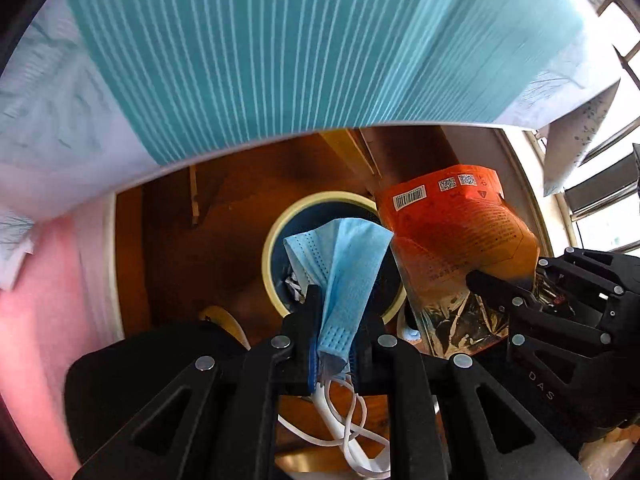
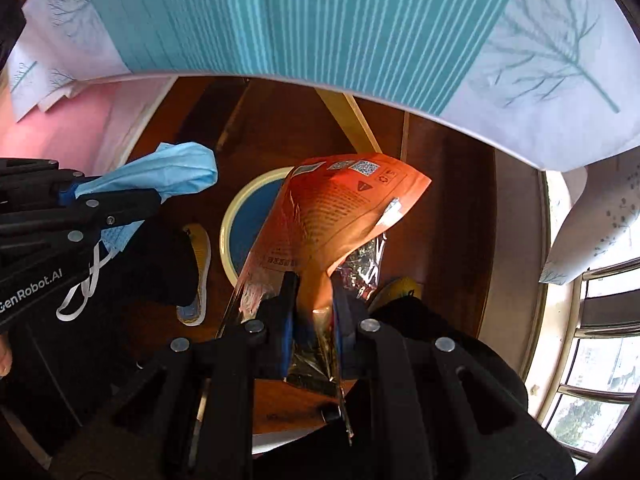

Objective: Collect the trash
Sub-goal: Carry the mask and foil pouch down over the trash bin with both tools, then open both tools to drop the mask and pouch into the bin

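Left gripper (image 1: pixel 335 320) clenched on blue face mask (image 1: pixel 340 264), right gripper (image 2: pixel 316 300) on orange snack packet (image 2: pixel 332 216); cream-rimmed bin (image 1: pixel 276 240) just beyond both.

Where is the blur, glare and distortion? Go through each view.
Left wrist: striped cloth smeared by motion; window blown out; edges bend. Right wrist: cloth streaked too; foil of the orange packet glints; window overexposed; face mask fairly sharp.
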A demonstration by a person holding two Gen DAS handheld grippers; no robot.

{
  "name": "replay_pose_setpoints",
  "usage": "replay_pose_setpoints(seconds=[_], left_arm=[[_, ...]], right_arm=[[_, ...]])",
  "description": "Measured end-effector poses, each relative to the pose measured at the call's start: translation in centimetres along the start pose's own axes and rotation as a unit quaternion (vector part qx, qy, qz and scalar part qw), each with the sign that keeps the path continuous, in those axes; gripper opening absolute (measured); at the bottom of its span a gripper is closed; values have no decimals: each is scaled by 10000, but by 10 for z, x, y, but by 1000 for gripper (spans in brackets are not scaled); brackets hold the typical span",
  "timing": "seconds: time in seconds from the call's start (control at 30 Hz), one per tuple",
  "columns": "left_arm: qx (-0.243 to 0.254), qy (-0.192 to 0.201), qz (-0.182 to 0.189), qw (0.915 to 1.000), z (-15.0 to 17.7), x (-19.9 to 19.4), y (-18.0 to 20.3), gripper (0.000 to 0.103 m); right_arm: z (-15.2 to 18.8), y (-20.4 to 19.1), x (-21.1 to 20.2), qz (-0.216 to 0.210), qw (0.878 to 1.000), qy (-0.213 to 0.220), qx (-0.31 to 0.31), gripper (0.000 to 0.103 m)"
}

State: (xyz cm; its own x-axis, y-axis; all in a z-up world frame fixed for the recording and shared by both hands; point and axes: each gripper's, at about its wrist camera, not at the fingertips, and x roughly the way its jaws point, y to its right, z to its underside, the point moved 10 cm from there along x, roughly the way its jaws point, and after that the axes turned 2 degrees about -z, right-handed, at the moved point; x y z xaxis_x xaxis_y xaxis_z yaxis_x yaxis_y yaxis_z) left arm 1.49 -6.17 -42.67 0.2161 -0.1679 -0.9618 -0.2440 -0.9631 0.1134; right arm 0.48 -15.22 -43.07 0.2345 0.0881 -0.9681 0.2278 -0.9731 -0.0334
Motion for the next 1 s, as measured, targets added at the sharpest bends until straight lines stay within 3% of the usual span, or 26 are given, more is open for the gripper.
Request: replay_pose_setpoints(seconds=[0.3, 0.53, 0.73, 0.9, 0.97, 1.0], left_arm=[[-188, -287, -38, 9994, -14, 90, -6, 11], [-59, -359, -213, 9991, -23, 130, -8, 11], [-139, -567, -272, 9979, -28, 155, -15, 14], [-88, -645, -306, 9974, -28, 161, -15, 29], [-82, -672, -299, 9973, -27, 163, -15, 48], [-92, -672, -323, 9972, -27, 163, -16, 50]], right_arm=[[-6, 18, 84, -147, 9966, -436, 681, 12], [-12, 27, 124, -399, 9918, -439, 1133, 14], [-15, 31, 145, -342, 9906, -421, 1258, 17], [-16, 33, 156, -202, 9919, -475, 1159, 27], [-15, 33, 155, -198, 9920, -482, 1146, 32], [-16, 35, 156, -151, 9921, -485, 1149, 34]])
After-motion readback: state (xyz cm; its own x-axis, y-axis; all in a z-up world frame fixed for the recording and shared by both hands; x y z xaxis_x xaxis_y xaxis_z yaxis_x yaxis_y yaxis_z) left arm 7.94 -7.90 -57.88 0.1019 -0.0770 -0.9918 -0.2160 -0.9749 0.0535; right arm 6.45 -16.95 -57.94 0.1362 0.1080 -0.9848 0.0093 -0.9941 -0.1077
